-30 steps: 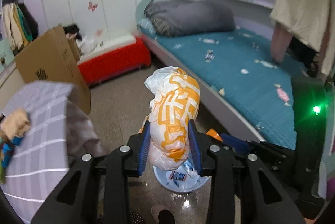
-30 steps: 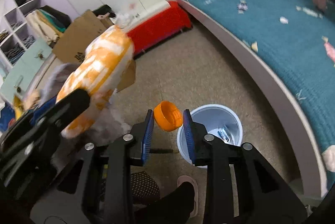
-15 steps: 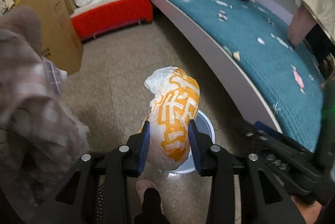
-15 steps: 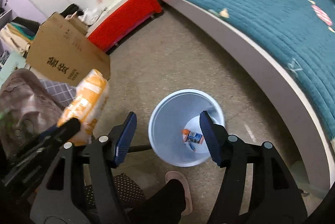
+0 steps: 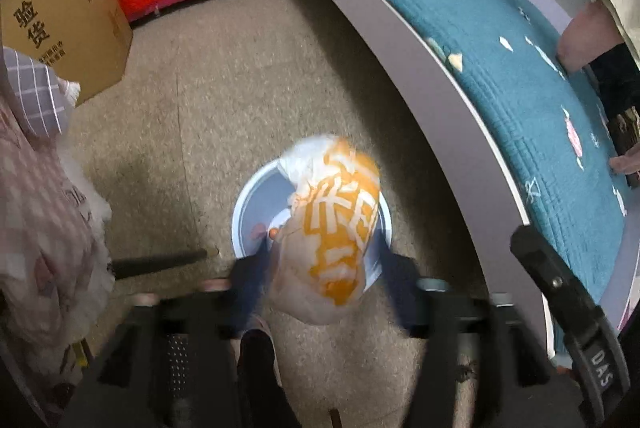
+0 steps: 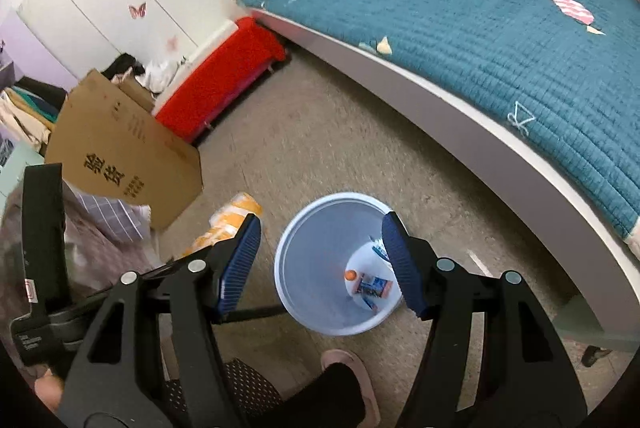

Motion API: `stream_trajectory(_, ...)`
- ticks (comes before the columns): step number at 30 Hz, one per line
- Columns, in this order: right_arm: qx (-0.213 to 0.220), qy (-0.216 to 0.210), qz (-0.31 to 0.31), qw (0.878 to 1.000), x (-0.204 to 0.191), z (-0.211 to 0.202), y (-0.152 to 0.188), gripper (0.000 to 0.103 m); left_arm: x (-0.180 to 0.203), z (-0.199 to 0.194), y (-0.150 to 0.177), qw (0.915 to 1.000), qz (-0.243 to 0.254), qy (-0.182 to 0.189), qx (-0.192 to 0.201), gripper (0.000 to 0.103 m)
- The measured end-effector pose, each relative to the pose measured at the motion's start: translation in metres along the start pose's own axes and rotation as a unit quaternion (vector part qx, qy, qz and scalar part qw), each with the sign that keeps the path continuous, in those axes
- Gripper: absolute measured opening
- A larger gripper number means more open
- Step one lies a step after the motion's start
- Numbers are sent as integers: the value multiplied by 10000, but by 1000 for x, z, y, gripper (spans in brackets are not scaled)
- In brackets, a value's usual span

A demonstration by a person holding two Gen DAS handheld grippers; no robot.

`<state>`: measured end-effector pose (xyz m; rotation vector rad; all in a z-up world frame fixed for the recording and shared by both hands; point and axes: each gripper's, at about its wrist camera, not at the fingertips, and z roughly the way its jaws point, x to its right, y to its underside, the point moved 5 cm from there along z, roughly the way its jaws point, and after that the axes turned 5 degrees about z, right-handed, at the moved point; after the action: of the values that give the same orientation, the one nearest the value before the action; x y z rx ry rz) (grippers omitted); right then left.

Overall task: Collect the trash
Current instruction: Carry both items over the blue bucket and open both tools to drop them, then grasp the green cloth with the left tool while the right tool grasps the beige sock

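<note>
The left hand-held gripper (image 5: pixel 320 292) was opening around the orange-and-white bag (image 5: pixel 332 228) just above the bin (image 5: pixel 244 211), the right hand-held gripper (image 6: pixel 320 260) gaped empty, and the bag might catch the rim and spill.

Left gripper (image 5: pixel 320 292) jaws opening, orange-white bag (image 5: pixel 332 228) seemingly freed over bin (image 5: pixel 240 211); orange cap (image 6: pixel 350 274) dropped inside.

one orange-and-white bag (image 5: pixel 332 228), one pale blue bin (image 6: pixel 304 292), one cardboard box (image 6: pixel 120 163), two grippers (image 6: pixel 320 260).
</note>
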<state>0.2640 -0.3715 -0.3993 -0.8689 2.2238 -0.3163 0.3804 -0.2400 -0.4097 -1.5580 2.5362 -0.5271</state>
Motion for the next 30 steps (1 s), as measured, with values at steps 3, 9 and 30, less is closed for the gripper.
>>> stream_trajectory(3, -16, 5, 12, 10000, 0, -4, -1, 63, 2, -9, -3, 9998, 17, -159, 152, 81)
stream_trajectory(9, -77, 18, -55, 10000, 0, -21, 4, 63, 8, -28, 7, 9997, -42, -151, 195, 81)
stream_trajectory(30, 740, -956, -799, 9894, -83, -200, 12, 65, 49, -275, 56, 9547, 1239, -1259, 2395, 81)
